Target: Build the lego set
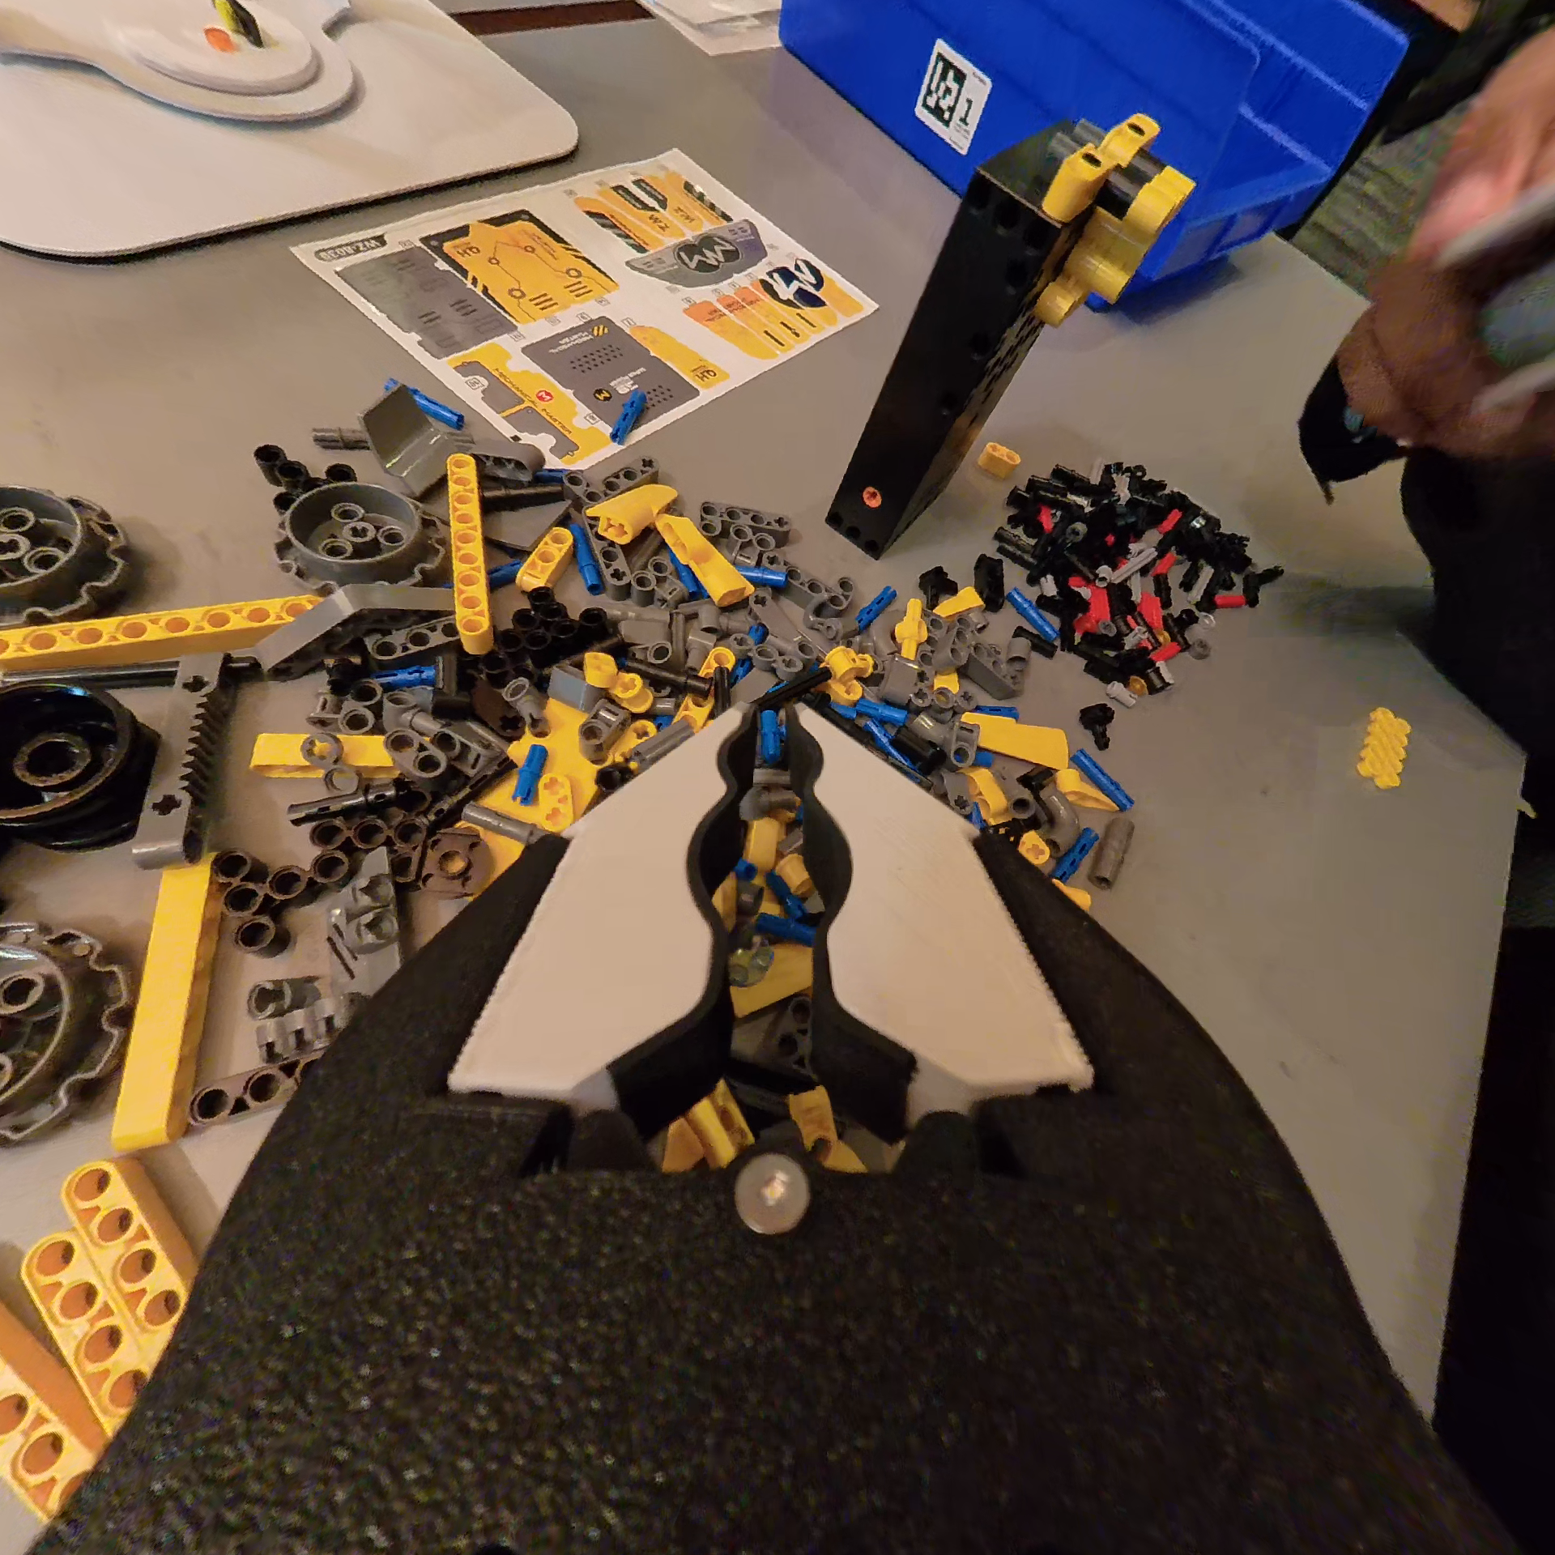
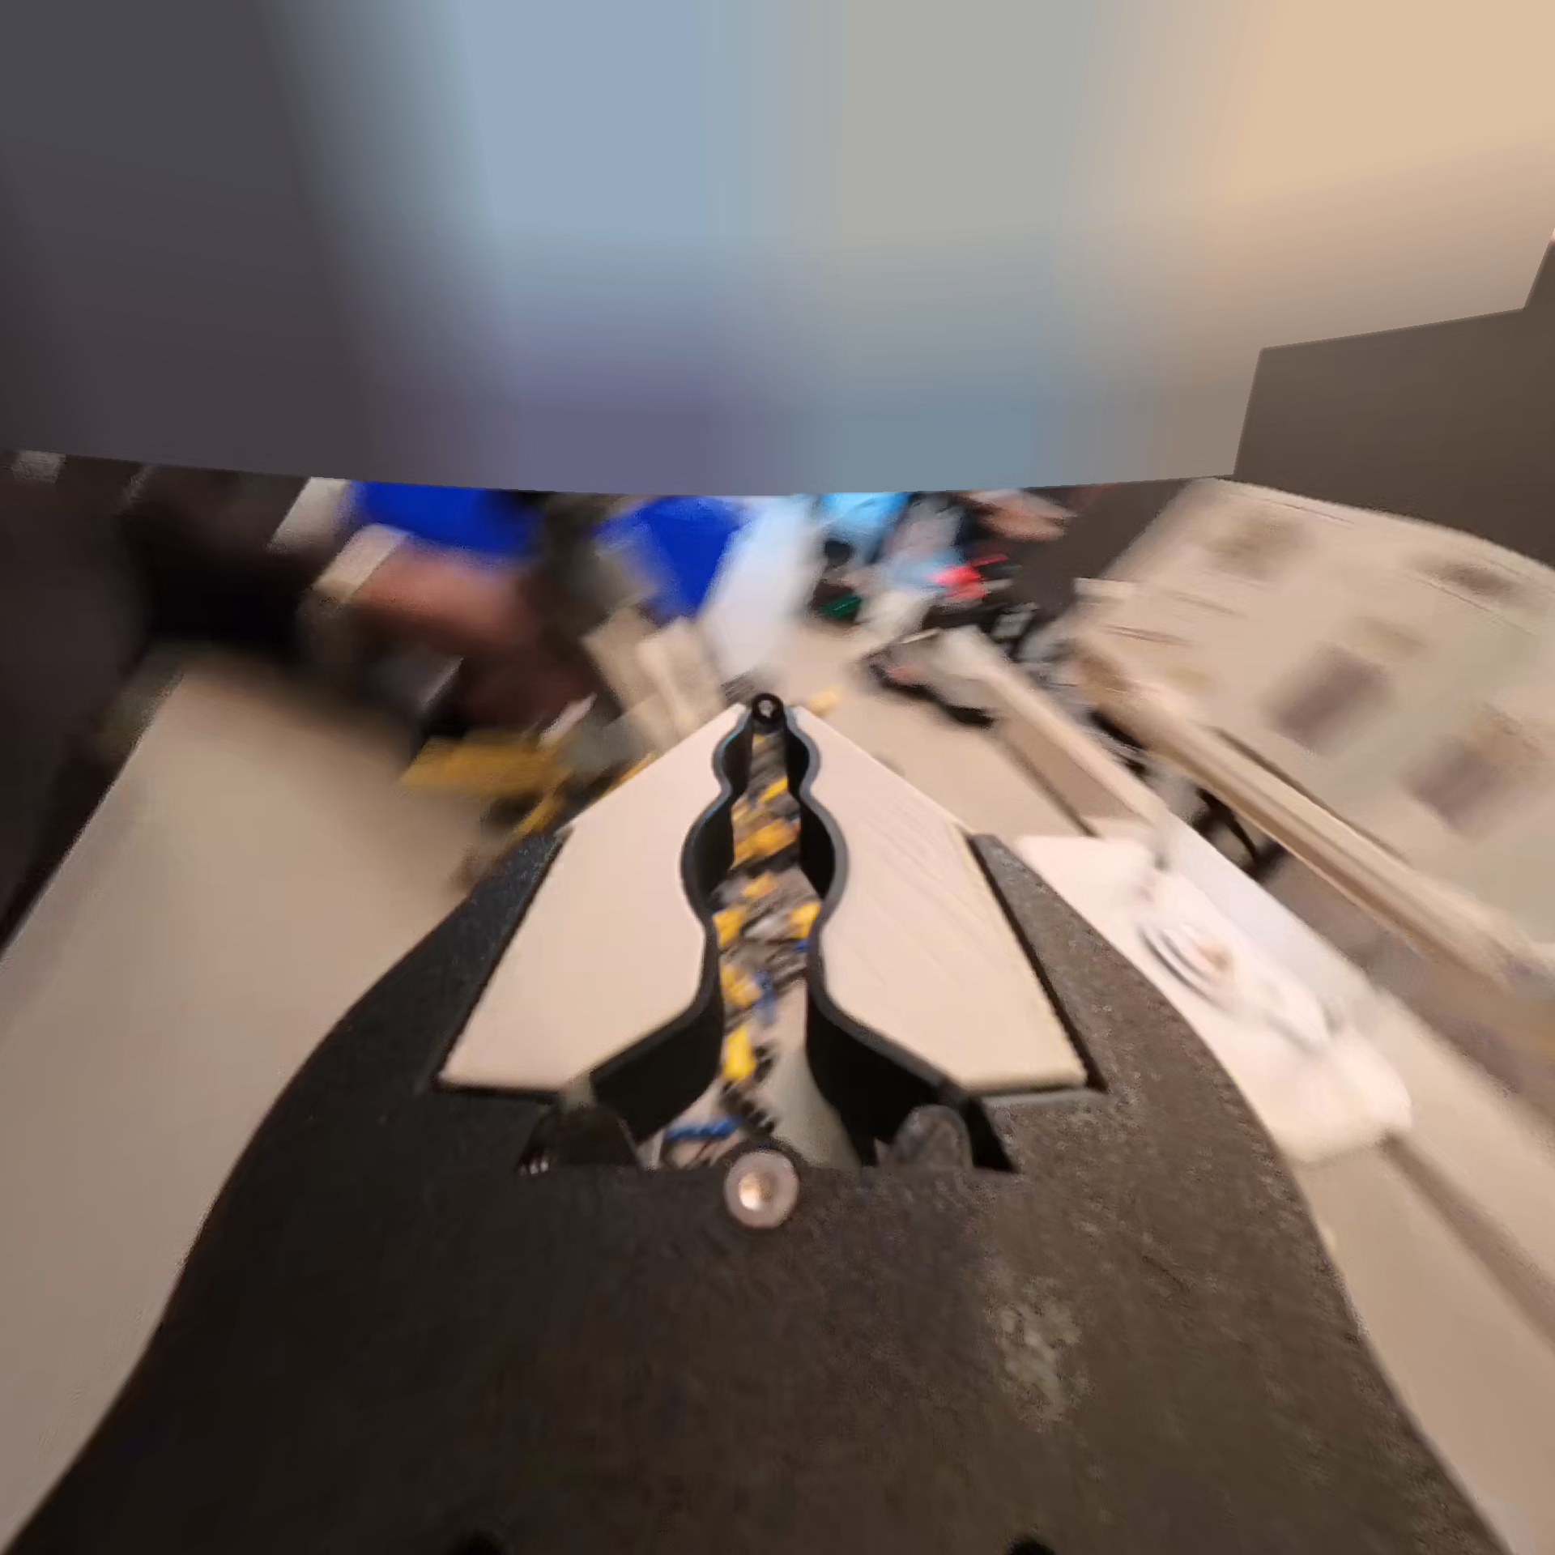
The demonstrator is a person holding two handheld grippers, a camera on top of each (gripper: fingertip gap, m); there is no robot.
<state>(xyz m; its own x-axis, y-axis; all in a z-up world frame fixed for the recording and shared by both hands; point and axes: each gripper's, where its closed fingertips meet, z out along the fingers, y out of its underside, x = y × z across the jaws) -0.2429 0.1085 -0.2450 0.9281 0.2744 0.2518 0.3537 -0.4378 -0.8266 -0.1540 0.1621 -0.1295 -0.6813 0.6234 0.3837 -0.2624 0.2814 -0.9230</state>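
My left gripper (image 1: 769,715) hovers over a pile of loose yellow, grey, blue and black building pieces (image 1: 639,673). Its jaws stand almost together with only a narrow slit, and I see nothing held between them. A thin black axle (image 1: 789,690) lies just beyond the tips. My right gripper (image 2: 764,711) is shut on a small black round piece (image 2: 764,708) pinched at the fingertips. The right wrist view is heavily motion-blurred. A person's hand with that gripper shows blurred at the right edge of the left wrist view (image 1: 1456,337).
A black beam assembly with yellow connectors (image 1: 968,337) stands upright beside a blue bin (image 1: 1178,101). A sticker sheet (image 1: 581,303) lies behind the pile. A heap of small black and red pins (image 1: 1119,572) sits right. Grey wheels (image 1: 362,522) and yellow beams (image 1: 160,1001) lie left.
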